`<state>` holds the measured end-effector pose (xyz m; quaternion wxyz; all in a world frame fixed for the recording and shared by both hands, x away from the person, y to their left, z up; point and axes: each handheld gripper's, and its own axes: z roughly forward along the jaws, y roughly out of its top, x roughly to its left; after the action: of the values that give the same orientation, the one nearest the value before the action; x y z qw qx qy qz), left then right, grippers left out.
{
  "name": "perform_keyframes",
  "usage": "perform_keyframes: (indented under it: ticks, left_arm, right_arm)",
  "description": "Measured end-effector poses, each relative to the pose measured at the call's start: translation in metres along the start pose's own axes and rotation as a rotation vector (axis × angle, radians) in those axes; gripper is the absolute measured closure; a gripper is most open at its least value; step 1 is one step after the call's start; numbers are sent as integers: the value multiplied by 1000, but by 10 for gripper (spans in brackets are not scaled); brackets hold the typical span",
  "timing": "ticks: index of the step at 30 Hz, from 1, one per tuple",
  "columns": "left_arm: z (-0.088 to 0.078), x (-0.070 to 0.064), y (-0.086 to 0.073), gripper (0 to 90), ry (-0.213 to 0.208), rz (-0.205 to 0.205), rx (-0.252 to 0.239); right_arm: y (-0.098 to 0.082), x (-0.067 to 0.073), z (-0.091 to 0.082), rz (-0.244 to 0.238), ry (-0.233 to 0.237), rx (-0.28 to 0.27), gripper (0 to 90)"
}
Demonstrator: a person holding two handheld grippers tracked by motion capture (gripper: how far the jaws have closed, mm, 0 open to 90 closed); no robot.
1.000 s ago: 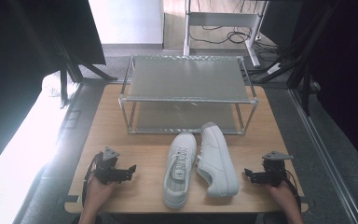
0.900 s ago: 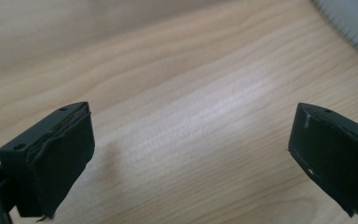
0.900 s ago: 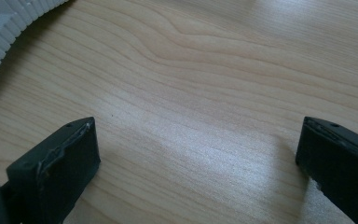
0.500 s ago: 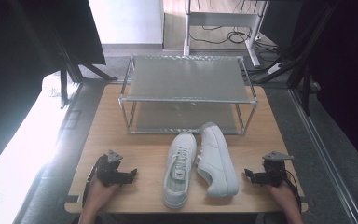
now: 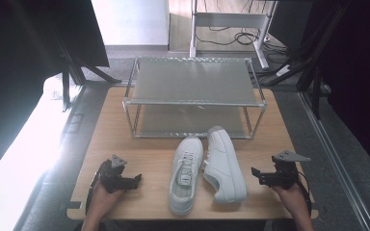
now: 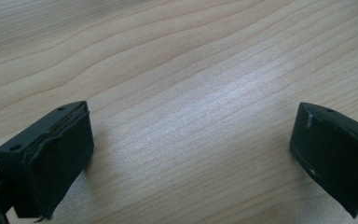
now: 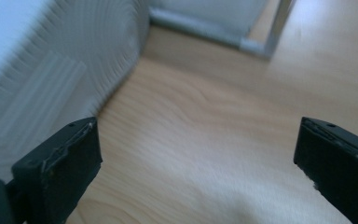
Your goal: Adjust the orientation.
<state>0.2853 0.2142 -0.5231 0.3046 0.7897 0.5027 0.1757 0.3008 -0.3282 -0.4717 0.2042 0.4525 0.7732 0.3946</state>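
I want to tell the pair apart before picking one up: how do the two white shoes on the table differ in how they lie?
The left shoe rests on its sole, laces and opening facing up; the right shoe looks tipped, no laces showing. The left shoe reaches closer to the table's near edge; the right shoe's far end touches or nearly touches the metal rack. Both are white, lie side by side lengthwise, and neither is gripped.

We note two white shoes (image 5: 207, 168) on a pale wood-grain tabletop (image 5: 144, 159). The sole seen in the right gripper view is white with fine ribbed grooves (image 7: 51, 70). The rack (image 5: 192, 96) is silver-grey metal with dull grey shelves. Both the left gripper (image 5: 135, 179) and right gripper (image 5: 255, 174) are black, each topped with a grey plate.
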Motion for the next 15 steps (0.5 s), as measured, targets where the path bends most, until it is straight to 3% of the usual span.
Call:
perform_keyframes:
  ticks: [6, 7, 15]
  left_arm:
    - [0, 0, 0, 0, 0, 0, 0]
    - [0, 0, 0, 0, 0, -1, 0]
    - [0, 0, 0, 0, 0, 0, 0]
  right_arm:
    - [21, 21, -10, -56, 25, -80, 0]
    - [26, 30, -12, -74, 45, -101, 0]
    - [37, 58, -2, -118, 100, -100, 0]
